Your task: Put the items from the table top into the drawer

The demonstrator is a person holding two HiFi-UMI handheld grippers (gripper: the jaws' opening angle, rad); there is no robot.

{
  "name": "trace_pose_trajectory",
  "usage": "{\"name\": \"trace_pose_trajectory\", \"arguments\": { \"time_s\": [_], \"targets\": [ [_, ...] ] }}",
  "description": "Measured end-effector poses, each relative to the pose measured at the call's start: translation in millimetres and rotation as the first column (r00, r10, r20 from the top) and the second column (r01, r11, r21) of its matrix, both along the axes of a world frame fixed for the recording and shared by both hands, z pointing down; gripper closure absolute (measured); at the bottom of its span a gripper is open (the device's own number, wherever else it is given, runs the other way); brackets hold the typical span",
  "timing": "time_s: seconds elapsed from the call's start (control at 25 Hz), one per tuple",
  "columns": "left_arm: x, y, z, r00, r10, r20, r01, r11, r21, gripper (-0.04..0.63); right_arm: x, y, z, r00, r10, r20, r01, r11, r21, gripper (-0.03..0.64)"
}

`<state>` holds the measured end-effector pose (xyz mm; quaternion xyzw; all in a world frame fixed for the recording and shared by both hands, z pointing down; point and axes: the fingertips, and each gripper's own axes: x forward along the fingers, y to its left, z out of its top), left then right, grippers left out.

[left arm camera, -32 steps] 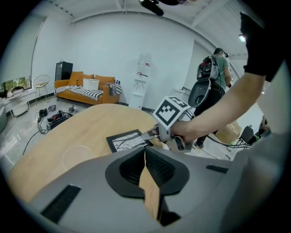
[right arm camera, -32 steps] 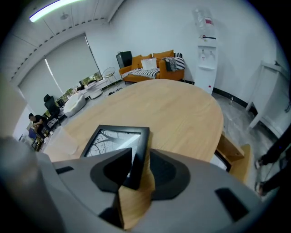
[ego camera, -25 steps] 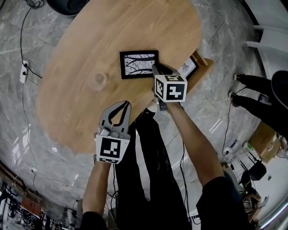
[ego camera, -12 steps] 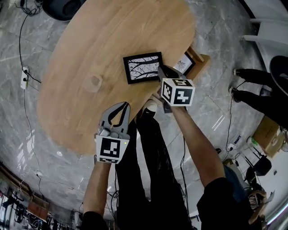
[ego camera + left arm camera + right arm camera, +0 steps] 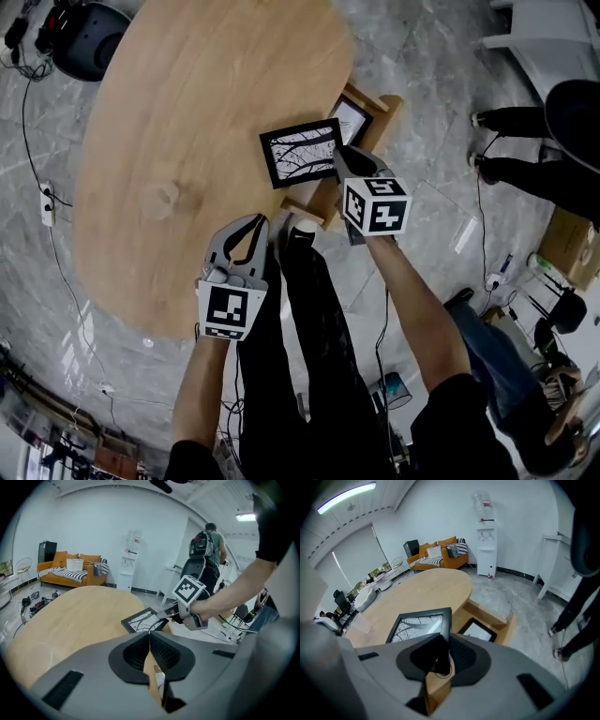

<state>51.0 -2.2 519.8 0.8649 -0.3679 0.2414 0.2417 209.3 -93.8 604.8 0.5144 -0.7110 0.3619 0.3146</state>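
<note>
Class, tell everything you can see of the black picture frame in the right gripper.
The picture frame is a flat rectangle: a black border around a black-and-white print of branching lines. The right gripper clamps its edge near one corner. It is held about level, partly over the wooden table, partly over the open drawer; whether it touches the table is unclear.

An oval wooden table stood on a grey marble floor. On its top, toward 7 o'clock from the middle, lay one small clear roundish thing, too faint to identify. At the table's 3 o'clock edge a wooden drawer stood open, a framed picture lying flat inside.
</note>
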Motion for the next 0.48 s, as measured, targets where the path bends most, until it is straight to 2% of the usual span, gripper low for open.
{"name": "trace_pose_trajectory", "arguments": {
  "time_s": [0.24,0.48],
  "targets": [
    [36.9,-4.2,2.6,0.997,0.075,-0.008,-0.075,0.997,-0.008,0.578,70.2,29.1,-1.6,0.995,0.102,-0.011,-0.102,0.995,-0.01,0.545],
    [63.2,-4.7,4.7,0.993,0.121,-0.006,-0.121,0.993,-0.014,0.578,122.7,53.1,7.8,0.988,0.129,-0.08,-0.132,0.991,-0.037,0.545]
  ]
}}
